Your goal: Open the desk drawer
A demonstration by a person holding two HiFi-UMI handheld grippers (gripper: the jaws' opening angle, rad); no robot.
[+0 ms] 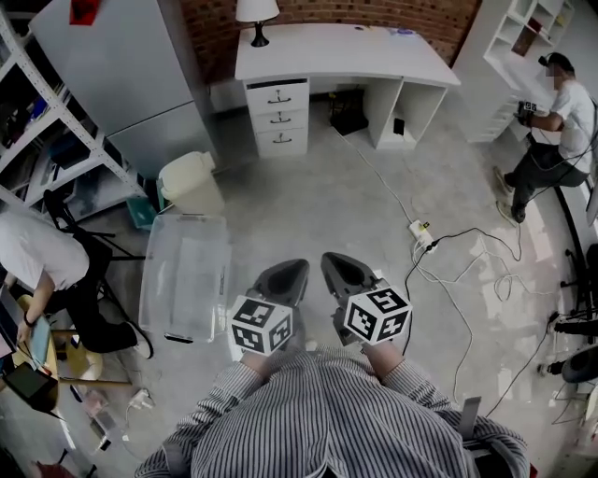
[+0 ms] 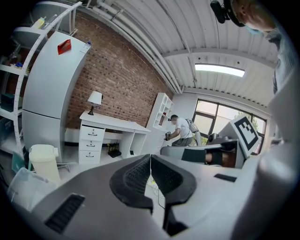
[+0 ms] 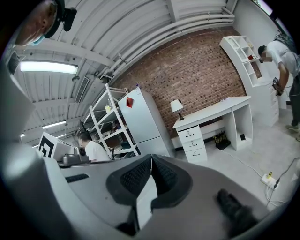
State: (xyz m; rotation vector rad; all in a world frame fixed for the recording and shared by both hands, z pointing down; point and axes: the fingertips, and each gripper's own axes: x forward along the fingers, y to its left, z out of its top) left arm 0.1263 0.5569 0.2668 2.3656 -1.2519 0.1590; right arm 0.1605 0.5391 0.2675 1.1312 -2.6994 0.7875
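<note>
A white desk [image 1: 346, 51] stands against the brick wall at the far end of the room, with a stack of three drawers [image 1: 277, 117] on its left side, all closed. The same desk [image 2: 108, 123] shows small in the left gripper view, and the desk [image 3: 213, 112] again in the right gripper view. My left gripper [image 1: 288, 273] and right gripper [image 1: 338, 266] are held side by side close to my body, far from the desk. Both are shut with nothing between the jaws. The left gripper's tips [image 2: 150, 157] and the right gripper's tips [image 3: 151, 158] point toward the desk.
A clear plastic bin [image 1: 185, 275] and a cream waste bin [image 1: 192, 182] stand on the floor to my left. A power strip [image 1: 420, 233] with trailing cables lies to the right. One person [image 1: 42, 271] sits at left; another person [image 1: 551, 131] bends at the white shelves [image 1: 533, 37]. A lamp [image 1: 257, 14] stands on the desk.
</note>
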